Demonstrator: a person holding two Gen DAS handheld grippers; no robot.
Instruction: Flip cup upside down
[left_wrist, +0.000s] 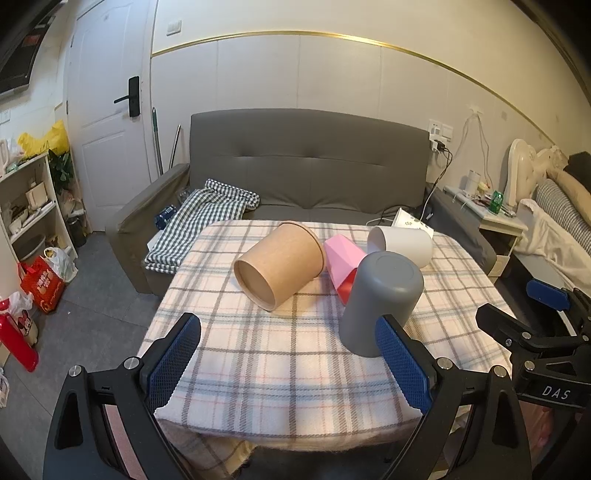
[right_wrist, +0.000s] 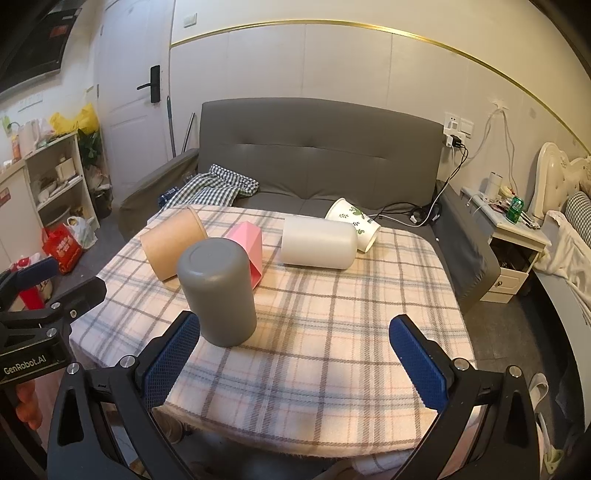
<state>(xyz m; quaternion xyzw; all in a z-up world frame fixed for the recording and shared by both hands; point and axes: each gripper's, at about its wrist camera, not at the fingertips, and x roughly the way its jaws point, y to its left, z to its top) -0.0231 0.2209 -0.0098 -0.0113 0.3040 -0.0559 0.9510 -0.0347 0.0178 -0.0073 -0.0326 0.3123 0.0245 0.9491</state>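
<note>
A grey cup (left_wrist: 380, 301) stands upside down on the plaid tablecloth (left_wrist: 295, 354); it also shows in the right wrist view (right_wrist: 218, 291). A brown paper cup (left_wrist: 280, 264) (right_wrist: 171, 242), a pink cup (left_wrist: 341, 264) (right_wrist: 249, 247) and a white cup (left_wrist: 402, 243) (right_wrist: 317, 242) lie on their sides behind it. A white cup with green leaf print (right_wrist: 352, 223) lies at the far edge. My left gripper (left_wrist: 291, 363) is open and empty, with the grey cup just beyond its right finger. My right gripper (right_wrist: 295, 360) is open and empty, with the grey cup just beyond its left finger.
A grey sofa (left_wrist: 306, 166) with a checked cloth (left_wrist: 199, 218) stands behind the table. A shelf (left_wrist: 29, 206) and bags are on the left. A bedside table (right_wrist: 513, 243) and a bed are on the right. The other gripper shows at each view's edge.
</note>
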